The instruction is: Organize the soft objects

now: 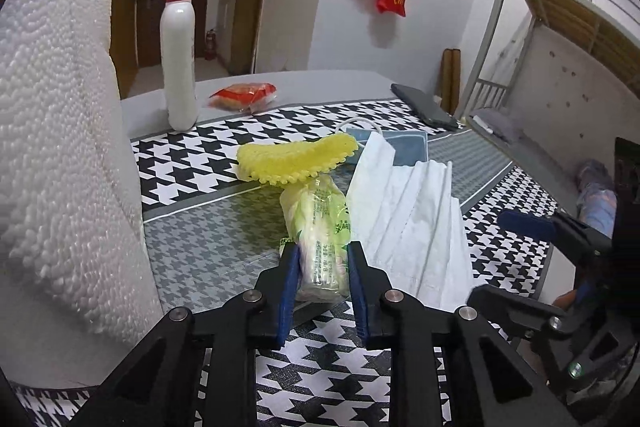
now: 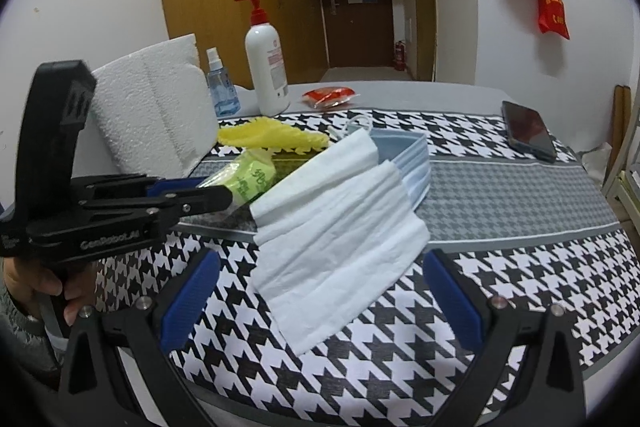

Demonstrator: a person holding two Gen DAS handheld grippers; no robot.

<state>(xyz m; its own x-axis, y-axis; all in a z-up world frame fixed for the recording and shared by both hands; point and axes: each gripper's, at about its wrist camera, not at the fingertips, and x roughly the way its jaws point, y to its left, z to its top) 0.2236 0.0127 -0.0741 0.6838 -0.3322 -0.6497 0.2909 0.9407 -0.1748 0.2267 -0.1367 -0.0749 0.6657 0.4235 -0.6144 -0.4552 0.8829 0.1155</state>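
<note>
Left tongs (image 1: 323, 269) clamped on the near end of the green tissue pack (image 1: 320, 227), blue pads (image 1: 290, 283) pressed to either flank, wrapper pinched in between. Pack lying on the counter (image 1: 208, 251), long axis running straight ahead from the pads toward the yellow scrubber (image 1: 296, 157), whose bristled edge overlaps the pack's far end. Likely consequence: a lift or pull back along that axis could drag the scrubber with it, so a slight raise of the near end first seems wise.

Just right of the pack, touching or nearly so, a white pleated mask (image 1: 408, 223), draped over a blue mask (image 1: 404, 145) behind it.

Right tongs (image 2: 320, 301) spread wide, nothing between them, poised above the houndstooth cloth with the white mask's (image 2: 340, 223) near corner directly ahead. Nearer that mask than the left tongs (image 2: 230, 197), seen from the side in this view, gripping the pack (image 2: 248, 179).

Farther out: paper towel roll (image 1: 52, 147) close at left, lotion pump bottle (image 1: 179, 43) behind, red snack packet (image 1: 244, 95) and dark phone (image 1: 424, 107) well apart at the back.
</note>
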